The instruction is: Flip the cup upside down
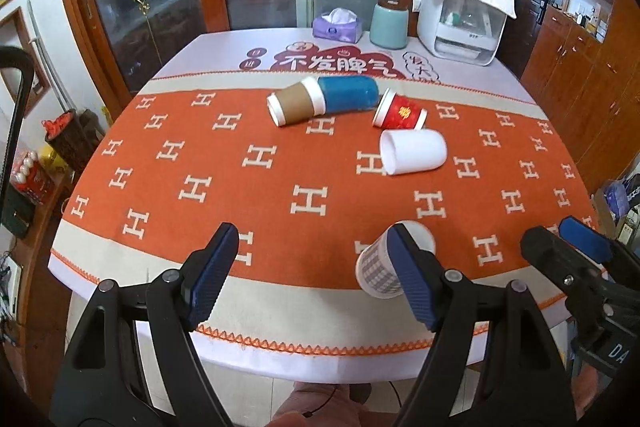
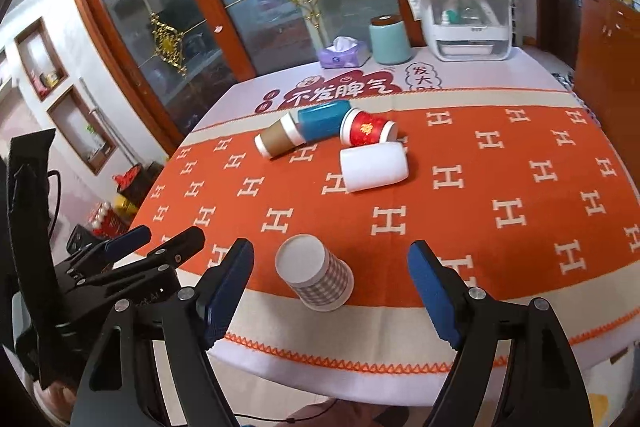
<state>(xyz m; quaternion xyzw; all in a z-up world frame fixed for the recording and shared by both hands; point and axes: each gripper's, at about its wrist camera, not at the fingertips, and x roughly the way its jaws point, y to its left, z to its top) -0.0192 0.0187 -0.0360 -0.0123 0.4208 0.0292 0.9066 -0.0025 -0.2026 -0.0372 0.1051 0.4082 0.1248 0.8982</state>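
Observation:
A checked paper cup [image 2: 316,273] stands upside down near the table's front edge, its flat base up; it also shows in the left wrist view [image 1: 378,267], partly behind a finger. Further back lie four cups on their sides: brown [image 1: 294,105], blue [image 1: 350,93], red [image 1: 400,113] and white [image 1: 412,151]. My left gripper [image 1: 316,275] is open and empty, over the front edge, left of the checked cup. My right gripper [image 2: 332,291] is open and empty, its fingers either side of the checked cup, just in front of it.
An orange cloth with white H marks covers the table [image 1: 280,355]. At the back stand a purple tissue box [image 1: 338,25], a teal canister [image 1: 388,25] and a white appliance with a cloth on it [image 1: 460,19]. Glass doors stand behind, wooden cabinets at right.

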